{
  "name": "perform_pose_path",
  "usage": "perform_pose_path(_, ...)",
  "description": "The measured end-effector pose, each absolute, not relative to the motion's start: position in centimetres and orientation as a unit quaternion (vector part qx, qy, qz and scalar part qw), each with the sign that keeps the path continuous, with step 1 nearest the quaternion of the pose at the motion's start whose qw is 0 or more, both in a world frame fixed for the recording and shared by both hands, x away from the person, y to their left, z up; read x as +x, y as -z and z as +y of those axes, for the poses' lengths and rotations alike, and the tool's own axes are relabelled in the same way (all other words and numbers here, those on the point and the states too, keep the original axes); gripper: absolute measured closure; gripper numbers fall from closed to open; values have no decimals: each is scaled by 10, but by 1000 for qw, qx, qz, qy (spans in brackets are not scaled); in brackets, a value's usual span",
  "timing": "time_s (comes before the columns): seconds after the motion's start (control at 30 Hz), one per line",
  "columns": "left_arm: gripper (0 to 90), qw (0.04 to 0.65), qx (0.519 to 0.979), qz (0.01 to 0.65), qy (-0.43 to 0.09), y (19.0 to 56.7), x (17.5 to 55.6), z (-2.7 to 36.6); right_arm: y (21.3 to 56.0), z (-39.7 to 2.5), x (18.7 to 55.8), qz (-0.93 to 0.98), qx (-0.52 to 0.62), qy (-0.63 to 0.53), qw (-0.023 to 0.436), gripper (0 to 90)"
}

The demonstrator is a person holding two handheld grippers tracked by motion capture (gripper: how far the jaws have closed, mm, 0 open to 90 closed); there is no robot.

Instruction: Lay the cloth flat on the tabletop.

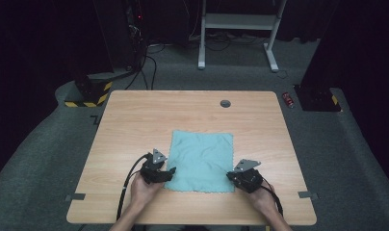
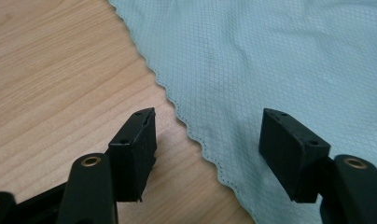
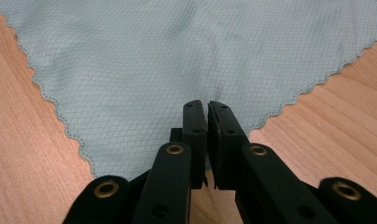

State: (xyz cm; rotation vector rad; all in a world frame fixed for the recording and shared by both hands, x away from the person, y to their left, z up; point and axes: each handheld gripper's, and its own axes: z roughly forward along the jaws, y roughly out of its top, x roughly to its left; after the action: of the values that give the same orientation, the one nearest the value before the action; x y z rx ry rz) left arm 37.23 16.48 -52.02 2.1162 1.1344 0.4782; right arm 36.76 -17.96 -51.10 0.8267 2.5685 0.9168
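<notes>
Step in hand, as judged from the layout: taking hold of the two near corners of the cloth (image 1: 202,161) so it can be lifted or folded. The cloth is a light teal square with a scalloped edge, lying flat on the wooden counter (image 1: 135,125), slightly right of centre and toward the near edge.

Procedure for a clean grasp:
1. Bring each gripper in low, almost level with the counter, so one jaw can slide under the hem.
2. Centre the corner between the jaws before closing; a bite taken too close to the scalloped edge is likely to slip.
3. Close both sides to equal depth, so the near edge rises level and the cloth does not skew.
4. Lift only after both corners are secure.

Left gripper (image 2: 207,156): the jaws are spread wide. They straddle the cloth's left edge close to the near left corner; one jaw stands over bare wood, the other over fabric. Nothing is between them under pressure, so nothing is held. In the high view this gripper (image 1: 169,173) sits just at the near left corner.

Right gripper (image 3: 206,121): the jaws are pressed together at the near right corner, with the tips lying on the fabric. Whether a fold of cloth is actually pinched between them cannot be told from the right gripper view. In the high view it (image 1: 231,176) sits at the near right corner.
</notes>
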Motion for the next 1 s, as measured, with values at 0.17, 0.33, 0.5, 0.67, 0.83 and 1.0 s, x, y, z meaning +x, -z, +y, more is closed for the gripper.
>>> perform_pose_path(0.17,378,343,813,432,-187,521,366,166,511,-180,368,895,278,-313,152,876)
perform_pose_path(0.33,391,343,813,430,-189,521,360,164,511,-181,369,897,274,-312,153,895)
perform_pose_path(0.5,391,341,818,425,-183,520,354,159,509,-182,371,901,269,-300,160,896)
perform_pose_path(0.67,384,345,817,426,-179,521,351,155,507,-185,377,904,273,-289,159,880)
perform_pose_path(0.83,366,354,807,436,-180,517,363,158,501,-184,375,880,306,-327,160,700)
perform_pose_path(1.0,366,362,794,449,-192,511,379,158,506,-173,377,858,337,-355,155,671)
